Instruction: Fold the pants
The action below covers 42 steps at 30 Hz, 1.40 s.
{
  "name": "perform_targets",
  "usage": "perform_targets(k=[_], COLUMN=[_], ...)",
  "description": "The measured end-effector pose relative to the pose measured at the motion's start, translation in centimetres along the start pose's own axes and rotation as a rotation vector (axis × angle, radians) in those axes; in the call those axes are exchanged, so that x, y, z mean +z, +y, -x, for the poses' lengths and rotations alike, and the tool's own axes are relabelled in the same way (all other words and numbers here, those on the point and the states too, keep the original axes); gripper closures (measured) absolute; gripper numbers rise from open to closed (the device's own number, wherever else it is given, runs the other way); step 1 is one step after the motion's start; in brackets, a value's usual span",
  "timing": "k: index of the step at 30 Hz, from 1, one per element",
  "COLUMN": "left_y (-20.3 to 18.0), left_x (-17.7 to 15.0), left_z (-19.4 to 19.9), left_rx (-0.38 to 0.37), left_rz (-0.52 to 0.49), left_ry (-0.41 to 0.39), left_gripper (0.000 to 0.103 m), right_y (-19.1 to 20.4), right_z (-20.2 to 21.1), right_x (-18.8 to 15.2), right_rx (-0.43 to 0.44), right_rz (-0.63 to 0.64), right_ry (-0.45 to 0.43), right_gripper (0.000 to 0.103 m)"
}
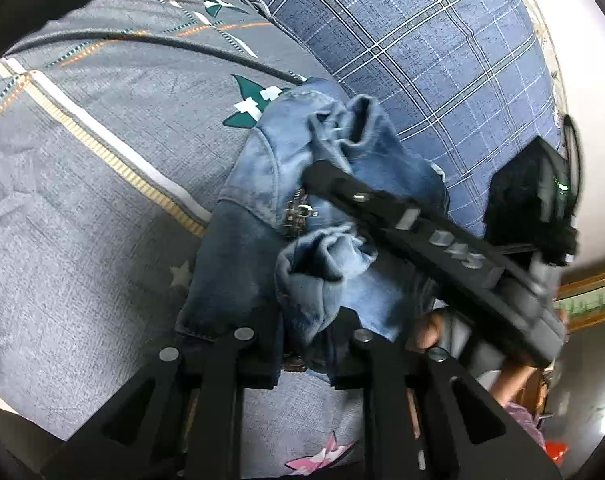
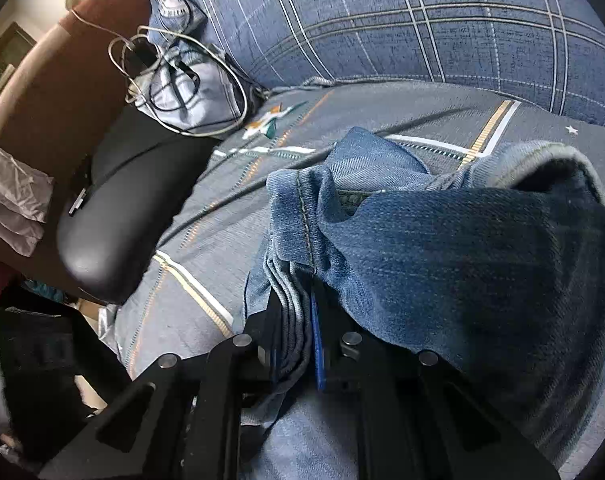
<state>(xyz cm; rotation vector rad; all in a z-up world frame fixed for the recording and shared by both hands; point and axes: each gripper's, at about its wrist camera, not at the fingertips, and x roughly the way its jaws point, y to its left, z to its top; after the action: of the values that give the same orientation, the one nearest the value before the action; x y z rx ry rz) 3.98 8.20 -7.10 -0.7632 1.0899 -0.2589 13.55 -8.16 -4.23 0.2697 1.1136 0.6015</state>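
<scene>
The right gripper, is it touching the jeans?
Touching. The right wrist view shows the right gripper pinching stacked layers of the jeans between its fingers, with no gap on either side.

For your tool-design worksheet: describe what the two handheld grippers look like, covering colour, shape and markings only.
Both are matte black. The left gripper and right gripper each show angular linkage arms with triangular cut-outs and round silver pivot pins. The right gripper has a blue strip along one finger. Seen from the left wrist camera, the right gripper's long black body bears grey raised lettering, too blurred to read.
</scene>
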Motion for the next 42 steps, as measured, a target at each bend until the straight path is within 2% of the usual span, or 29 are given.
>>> perform_targets(k=[2,4,7,8,9,10,11,12,13,14,17,19,21,23,24,25,26,29,30,32,33,35,36,37,38,41,42], left_y=[-0.7,-1.0,-0.1,0.2,0.3,0.2,-0.1,-0.2,-0.5,-0.7,-0.8,-0.6,-0.9,-1.5,-1.8,-2.2,-2.5,-3.5,-4.0,-5.0,-5.7,-7.0,-7.6,-8.0,-8.2,-6.6,-5.8], left_x=[0.0,-0.2,-0.2,-0.2,-0.2,-0.3,-0.3,-0.3,-0.4,-0.7,-0.7,-0.5,-0.6,-1.2,-1.6,-2.2,-2.9,-4.3,-5.0,-5.5,-5.3,-3.6,-2.4,-2.0,-1.2,-0.5,-0.3], left_z=[0.4,0.6,0.4,0.6,0.7,0.6,0.4,0.4,0.5,0.5,-0.4,-0.9,-0.5,0.8,1.4,2.3,3.3,5.3,6.5,7.6,7.5,5.9,4.1,2.9,0.9,-1.7,-2.2], left_rx=[0.027,0.063,0.065,0.058,0.060,0.066,0.074,0.084,0.089,0.103,0.144,0.156,0.139,0.135,0.140,0.143,0.148,0.144,0.134,0.120,0.117,0.096,0.079,0.086,0.125,0.233,0.229], left_rz=[-0.022,-0.038,-0.001,0.014,0.019,0.012,0.003,-0.006,-0.014,-0.027,-0.056,-0.057,-0.066,-0.108,-0.127,-0.149,-0.165,-0.202,-0.219,-0.262,-0.285,-0.322,-0.336,-0.353,-0.380,-0.352,-0.325], left_ry=[-0.014,-0.023,-0.022,-0.022,-0.024,-0.026,-0.028,-0.037,-0.043,-0.051,-0.080,-0.083,-0.097,-0.134,-0.157,-0.195,-0.236,-0.352,-0.422,-0.519,-0.526,-0.448,-0.357,-0.304,-0.242,-0.201,-0.184], left_gripper=[0.082,0.082,0.077,0.076,0.076,0.076,0.076,0.076,0.075,0.074,0.073,0.073,0.073,0.072,0.066,0.058,0.055,0.052,0.052,0.052,0.052,0.052,0.052,0.052,0.052,0.057,0.064], right_y=[0.5,1.2,0.7,0.3,0.0,-0.4,-1.1,-2.0,-2.7,-3.3,-5.5,-7.2,-7.7,-6.2,-5.0,-4.0,-3.1,-2.6,-2.9,-3.7,-4.2,-5.1,-5.4,-5.3,-5.5,-6.1,-6.3], right_z=[2.8,6.3,9.9,10.3,10.1,9.4,8.6,7.7,7.1,5.8,3.6,2.6,3.7,5.7,7.4,8.6,10.2,13.1,13.5,13.0,12.5,11.4,10.8,9.9,9.1,6.8,6.0], right_x=[0.6,0.5,-0.1,-0.4,-0.4,-0.6,-0.7,-0.7,-0.6,-0.4,-0.4,-0.5,-0.6,-1.0,-1.5,-1.9,-2.4,-3.4,-3.5,-2.9,-2.7,-2.1,-1.8,-1.4,-1.1,-0.7,-0.8], right_rx=[0.060,0.116,0.166,0.167,0.126,0.072,0.011,-0.043,-0.073,-0.096,-0.075,0.000,0.043,0.034,0.022,0.022,0.017,-0.042,-0.058,-0.072,-0.062,-0.055,-0.068,-0.077,-0.081,-0.165,-0.192], right_rz=[-0.028,-0.020,-0.051,-0.057,-0.062,-0.066,-0.079,-0.098,-0.105,-0.112,-0.149,-0.197,-0.253,-0.224,-0.181,-0.149,-0.127,-0.129,-0.138,-0.171,-0.185,-0.193,-0.194,-0.200,-0.207,-0.219,-0.218], right_ry=[-0.012,-0.097,-0.174,-0.179,-0.171,-0.152,-0.132,-0.131,-0.137,-0.142,-0.111,-0.102,-0.098,-0.124,-0.158,-0.185,-0.223,-0.314,-0.329,-0.320,-0.309,-0.279,-0.267,-0.258,-0.244,-0.185,-0.159], right_gripper=[0.067,0.052,0.055,0.066,0.074,0.089,0.093,0.094,0.102,0.102,0.103,0.103,0.103,0.090,0.084,0.071,0.063,0.064,0.067,0.085,0.087,0.094,0.094,0.094,0.094,0.098,0.098])
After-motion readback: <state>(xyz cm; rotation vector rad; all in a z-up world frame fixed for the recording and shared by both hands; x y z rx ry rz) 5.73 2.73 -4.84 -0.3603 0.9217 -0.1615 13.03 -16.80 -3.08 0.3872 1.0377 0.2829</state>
